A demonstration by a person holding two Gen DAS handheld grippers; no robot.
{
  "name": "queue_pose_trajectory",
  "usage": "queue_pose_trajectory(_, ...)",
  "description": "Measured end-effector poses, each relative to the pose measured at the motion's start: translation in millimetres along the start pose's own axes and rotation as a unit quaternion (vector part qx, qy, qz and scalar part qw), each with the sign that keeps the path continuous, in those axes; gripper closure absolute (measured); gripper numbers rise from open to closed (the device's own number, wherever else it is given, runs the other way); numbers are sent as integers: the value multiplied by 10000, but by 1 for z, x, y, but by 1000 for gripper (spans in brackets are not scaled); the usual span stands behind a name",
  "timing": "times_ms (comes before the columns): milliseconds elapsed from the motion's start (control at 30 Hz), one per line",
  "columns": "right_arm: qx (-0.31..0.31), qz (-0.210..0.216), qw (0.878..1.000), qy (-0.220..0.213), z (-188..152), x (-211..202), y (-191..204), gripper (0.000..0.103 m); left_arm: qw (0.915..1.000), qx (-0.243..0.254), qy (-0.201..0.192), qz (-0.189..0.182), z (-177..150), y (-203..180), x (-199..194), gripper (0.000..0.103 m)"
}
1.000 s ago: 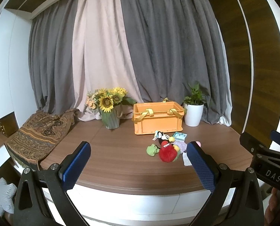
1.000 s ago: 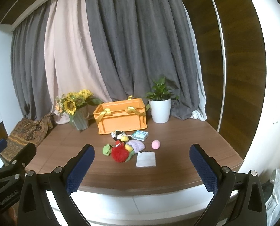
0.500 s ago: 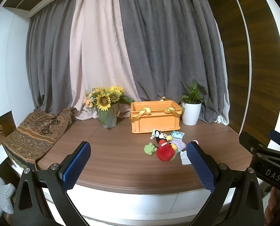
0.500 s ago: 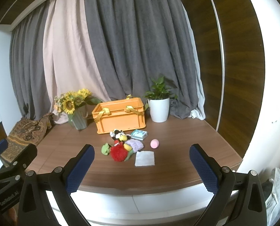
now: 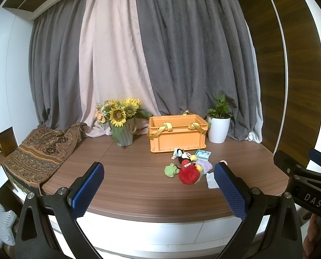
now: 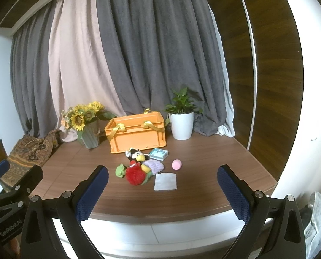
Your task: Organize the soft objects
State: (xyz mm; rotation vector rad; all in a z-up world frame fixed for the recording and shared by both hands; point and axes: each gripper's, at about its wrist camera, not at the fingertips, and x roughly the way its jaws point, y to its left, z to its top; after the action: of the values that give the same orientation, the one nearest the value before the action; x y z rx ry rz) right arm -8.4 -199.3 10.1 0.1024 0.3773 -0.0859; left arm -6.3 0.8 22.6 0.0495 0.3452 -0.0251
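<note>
Both wrist views set off the front edge of the table (image 5: 139, 194), facing 12 o'clock toward the curtains (image 5: 182, 54), well back from everything. Left wrist view sits further left: orange crate (image 5: 177, 137) at about 1 o'clock, right gripper (image 5: 298, 172) intruding at 3 o'clock. Right wrist view sits further right: orange crate (image 6: 136, 132) near 11 o'clock, left gripper (image 6: 15, 179) at 9 o'clock. Shared: table, crate, toy pile (image 6: 139, 168), sunflowers (image 5: 119, 113), potted plant (image 6: 182, 125).

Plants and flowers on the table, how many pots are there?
2. The sunflower vase stands left of the orange crate, and the white plant pot stands right of it, both near the curtain. None seem hidden.
</note>
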Motion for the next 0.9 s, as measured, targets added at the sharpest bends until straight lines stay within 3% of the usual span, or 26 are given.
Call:
queue_pose_trajectory(433, -3, 5, 10000, 19, -1, 2, -1, 1, 9999, -12, 84, -74, -1, 2, 11, 0)
queue_pose_trajectory(900, -7, -100, 9994, 319, -5, 50, 11, 1, 9992, -51, 336, -222, -8, 16, 76, 0)
